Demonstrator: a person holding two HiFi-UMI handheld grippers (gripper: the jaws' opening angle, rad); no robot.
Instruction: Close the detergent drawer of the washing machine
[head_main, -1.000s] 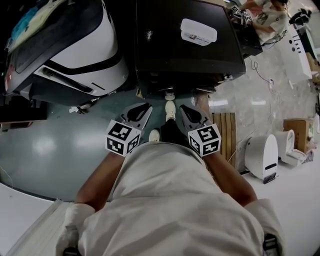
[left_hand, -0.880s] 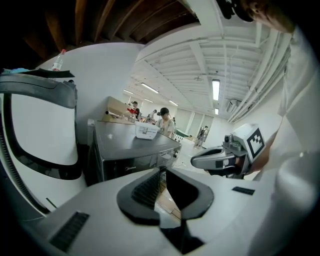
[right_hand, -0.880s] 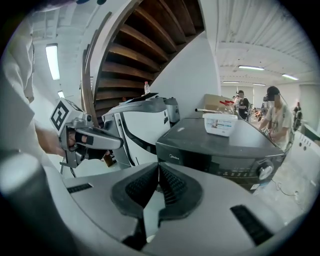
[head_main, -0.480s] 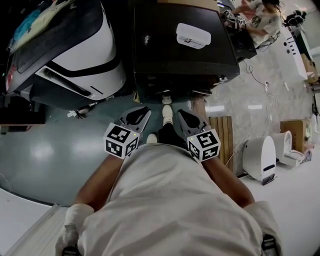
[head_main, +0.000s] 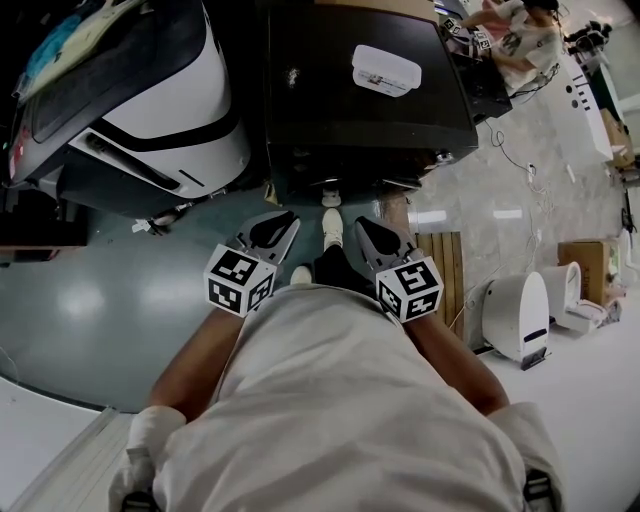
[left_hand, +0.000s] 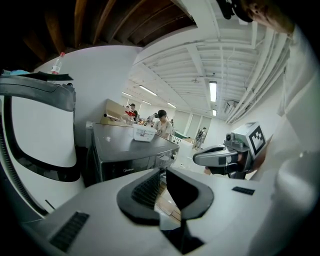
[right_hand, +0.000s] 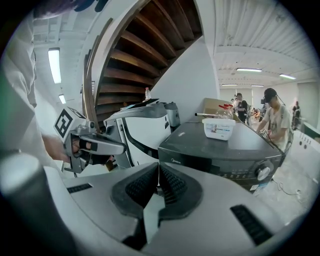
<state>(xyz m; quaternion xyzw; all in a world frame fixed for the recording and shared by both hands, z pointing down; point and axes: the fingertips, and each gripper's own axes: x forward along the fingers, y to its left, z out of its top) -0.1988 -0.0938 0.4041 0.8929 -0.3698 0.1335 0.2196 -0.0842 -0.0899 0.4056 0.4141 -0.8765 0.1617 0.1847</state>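
The dark washing machine (head_main: 370, 100) stands straight ahead with a white plastic box (head_main: 387, 70) on its lid. Its front panel and dial (right_hand: 263, 172) show in the right gripper view; I cannot make out the detergent drawer or how it stands. My left gripper (head_main: 275, 228) and right gripper (head_main: 368, 232) are held close to the person's body, short of the machine's front and touching nothing. The left gripper's (left_hand: 161, 186) pads meet at the tips with nothing between them. The right gripper's (right_hand: 158, 182) pads are likewise pressed together and empty.
A big white-and-black appliance (head_main: 150, 100) stands just left of the washer. A wooden pallet (head_main: 450, 270), a white floor device (head_main: 520, 315) and a cardboard box (head_main: 590, 260) lie to the right. People (head_main: 520, 35) work at a table at the back right.
Both grippers have crept slightly forward toward the washer's front as the person leans in. Their jaws have stayed together.
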